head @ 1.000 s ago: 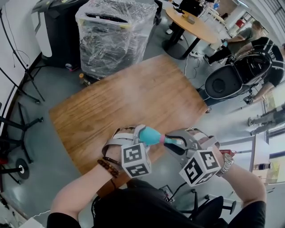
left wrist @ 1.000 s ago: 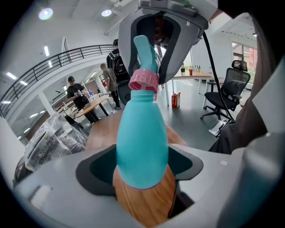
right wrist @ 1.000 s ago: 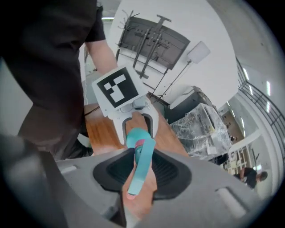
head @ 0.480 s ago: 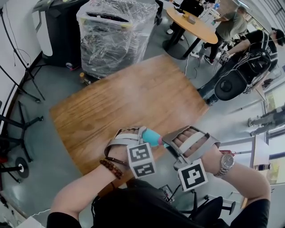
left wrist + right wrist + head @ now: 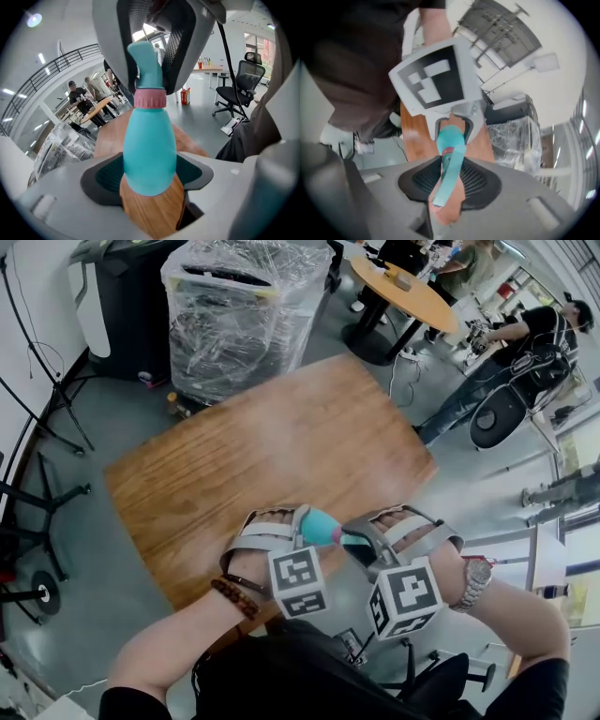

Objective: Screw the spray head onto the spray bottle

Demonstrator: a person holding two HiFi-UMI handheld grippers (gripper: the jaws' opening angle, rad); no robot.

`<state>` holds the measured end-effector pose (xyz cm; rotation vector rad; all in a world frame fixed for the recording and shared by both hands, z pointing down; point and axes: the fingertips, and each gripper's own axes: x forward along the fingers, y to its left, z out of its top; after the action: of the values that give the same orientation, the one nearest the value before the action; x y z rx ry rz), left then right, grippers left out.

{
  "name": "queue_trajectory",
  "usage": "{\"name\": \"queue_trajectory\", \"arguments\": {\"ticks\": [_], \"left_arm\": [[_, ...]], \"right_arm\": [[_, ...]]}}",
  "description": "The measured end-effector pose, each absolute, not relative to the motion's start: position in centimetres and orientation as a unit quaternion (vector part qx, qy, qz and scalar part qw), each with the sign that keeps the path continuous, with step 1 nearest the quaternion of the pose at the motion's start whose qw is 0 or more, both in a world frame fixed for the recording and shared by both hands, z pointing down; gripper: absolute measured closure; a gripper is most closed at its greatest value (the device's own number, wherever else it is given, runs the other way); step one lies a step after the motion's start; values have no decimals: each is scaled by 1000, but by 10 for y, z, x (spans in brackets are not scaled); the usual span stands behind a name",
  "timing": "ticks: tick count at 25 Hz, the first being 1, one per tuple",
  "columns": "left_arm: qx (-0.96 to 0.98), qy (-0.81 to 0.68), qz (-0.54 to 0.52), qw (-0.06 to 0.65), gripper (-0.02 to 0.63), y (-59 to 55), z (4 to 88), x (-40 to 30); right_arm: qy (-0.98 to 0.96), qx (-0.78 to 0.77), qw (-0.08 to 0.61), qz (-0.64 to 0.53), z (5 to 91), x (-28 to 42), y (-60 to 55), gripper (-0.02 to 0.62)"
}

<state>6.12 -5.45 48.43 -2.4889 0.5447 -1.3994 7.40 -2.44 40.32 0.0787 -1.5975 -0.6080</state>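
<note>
A teal spray bottle [image 5: 319, 526] lies sideways in the air above the near edge of the wooden table [image 5: 281, 446]. My left gripper [image 5: 302, 524] is shut on the bottle's wide body [image 5: 149, 150]. A pink collar [image 5: 150, 98] sits at the neck, with the teal spray head [image 5: 143, 61] on it. My right gripper [image 5: 359, 542] is shut on the spray head [image 5: 447, 180], facing the left gripper. In the right gripper view the collar [image 5: 447, 151] and the bottle [image 5: 451, 136] extend away between the ribbed pads. The thread under the collar is hidden.
A plastic-wrapped pallet load [image 5: 244, 306] stands beyond the table's far left. A round table [image 5: 403, 287] and people [image 5: 525, 343] with equipment are at the upper right. Stand legs [image 5: 37, 512] spread on the floor at the left.
The right gripper has rolled about the bottle's axis, so its marker cube shows different faces. The bottle and the left gripper have stayed nearly in place. People in the background have moved.
</note>
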Motion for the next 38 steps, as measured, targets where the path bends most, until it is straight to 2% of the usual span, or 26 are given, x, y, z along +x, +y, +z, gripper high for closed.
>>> {"name": "queue_trajectory", "arguments": {"ticks": [3,7,8,10,12,16,19,21,24,26,28,34,36,38], "left_arm": [[-837,202,-486,146,236,-58,485,58],[-822,209,-499,177,238,-61,491,57],[-823,209,-498,177,238,-60,492,57],[-827,208,-493,172,238,-60,493,59],[-835,206,-485,159,238,-60,492,61],[-849,200,-471,129,238,-62,497,59],[-858,189,-465,109,238,-62,502,56],[-865,175,-461,94,238,-60,504,54],[-874,138,-459,73,238,-53,508,52],[-879,107,-460,69,238,-46,509,53],[-881,77,-460,73,238,-37,508,57],[-886,26,-449,108,238,-15,502,72],[-885,29,-450,116,239,-14,501,74],[-883,39,-451,123,239,-16,501,73]], "right_arm": [[-781,144,608,3,411,81,-31,480],[-740,277,425,441,420,93,-41,479],[-721,292,390,493,421,95,-41,479],[-715,309,368,509,420,98,-41,477],[-735,307,376,473,415,98,-43,468],[-791,281,384,385,391,95,-54,388],[-841,260,380,283,361,97,-59,388],[-870,213,421,145,344,95,-54,388],[-818,107,534,-185,345,95,-34,388],[-734,25,563,-378,363,94,-20,388],[-675,-46,565,-473,382,90,-6,388],[-663,-109,550,-496,414,70,11,396],[-666,-115,558,-482,421,73,13,471],[-682,-99,573,-443,425,78,12,474]]}}
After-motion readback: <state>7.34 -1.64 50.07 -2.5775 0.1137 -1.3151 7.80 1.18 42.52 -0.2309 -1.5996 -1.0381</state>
